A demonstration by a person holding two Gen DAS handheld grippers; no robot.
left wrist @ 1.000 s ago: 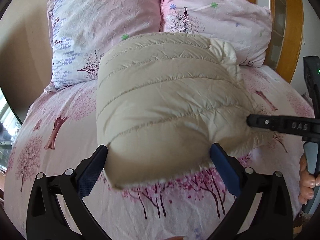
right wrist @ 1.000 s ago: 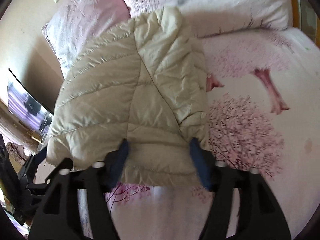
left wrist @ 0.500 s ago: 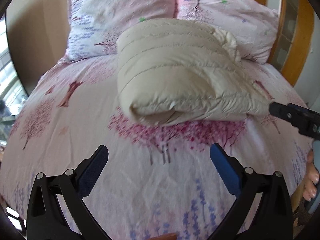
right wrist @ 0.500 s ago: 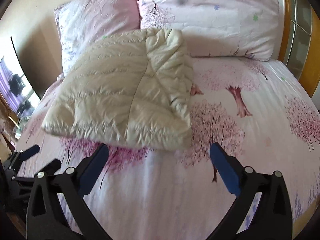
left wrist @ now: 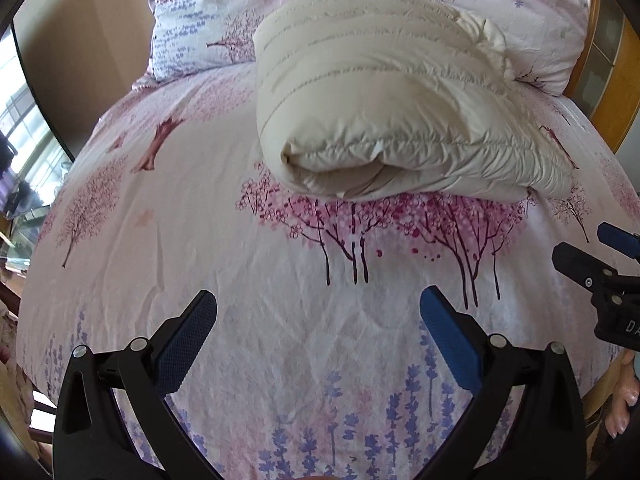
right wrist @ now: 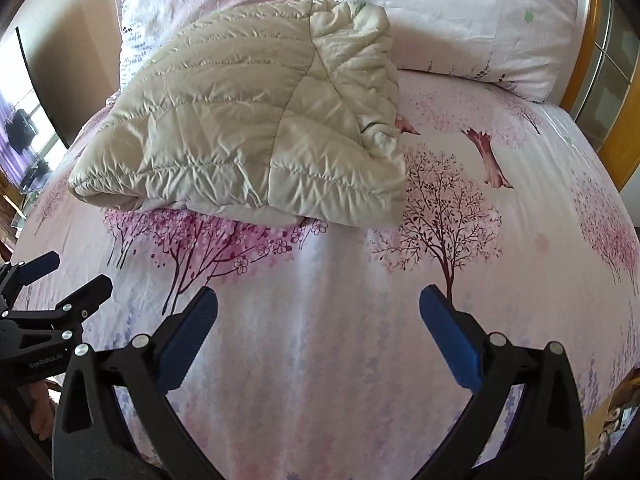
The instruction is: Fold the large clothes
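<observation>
A cream quilted puffer jacket lies folded into a thick bundle on the pink tree-print bed sheet, just in front of the pillows. My left gripper hangs open over bare sheet, well short of the bundle's near edge. Over the sheet my right gripper is likewise open, with nothing between its blue pads. Each gripper shows at the edge of the other's view: the right gripper and the left gripper.
Two pink floral pillows lean at the head of the bed. A wooden bed frame runs along the right. A person's fingers show at the lower right. A window lies to the left.
Both grippers have drawn back from the jacket toward the foot of the bed. The right gripper let go of the jacket's edge and opened wide; the bundle now lies free on the sheet.
</observation>
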